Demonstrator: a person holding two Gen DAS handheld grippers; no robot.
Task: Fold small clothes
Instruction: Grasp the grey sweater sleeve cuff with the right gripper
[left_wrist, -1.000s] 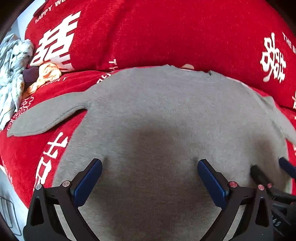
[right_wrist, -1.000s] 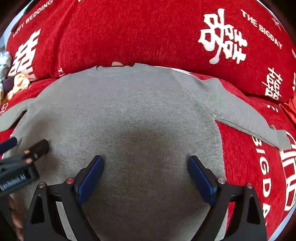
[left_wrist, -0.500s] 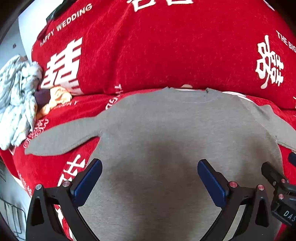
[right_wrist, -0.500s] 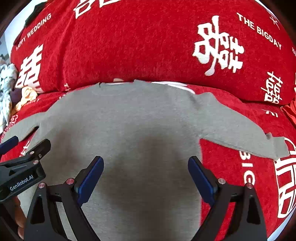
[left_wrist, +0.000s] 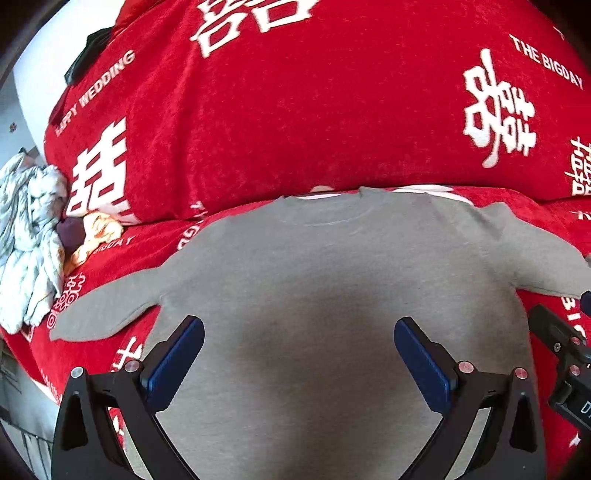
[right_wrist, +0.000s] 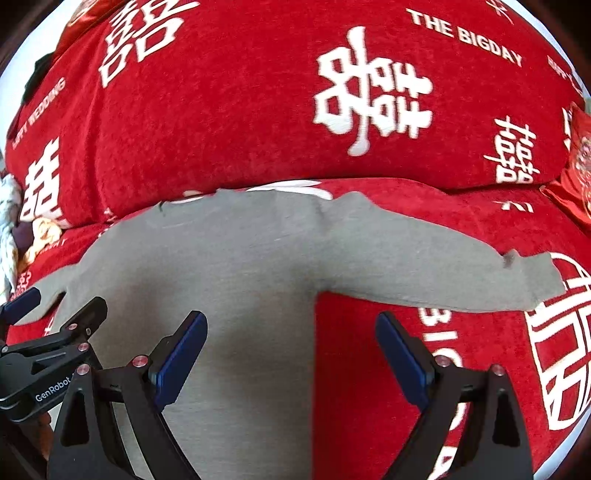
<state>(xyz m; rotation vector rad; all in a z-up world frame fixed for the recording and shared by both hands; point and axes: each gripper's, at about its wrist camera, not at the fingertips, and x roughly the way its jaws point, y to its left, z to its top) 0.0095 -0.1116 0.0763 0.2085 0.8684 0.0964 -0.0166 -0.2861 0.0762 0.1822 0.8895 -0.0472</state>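
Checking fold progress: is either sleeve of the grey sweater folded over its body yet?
No, the grey sweater lies flat with both sleeves spread outward on the red cover.

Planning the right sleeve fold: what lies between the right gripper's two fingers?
In the right wrist view, the open right gripper frames the grey sweater's side edge and bare red sofa cover; nothing else lies there.

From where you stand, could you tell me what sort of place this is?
Probably a home living room or bedroom: a gray sweater lies spread on a sofa or bed under a red wedding-print cover, with crumpled clothes piled at its end.
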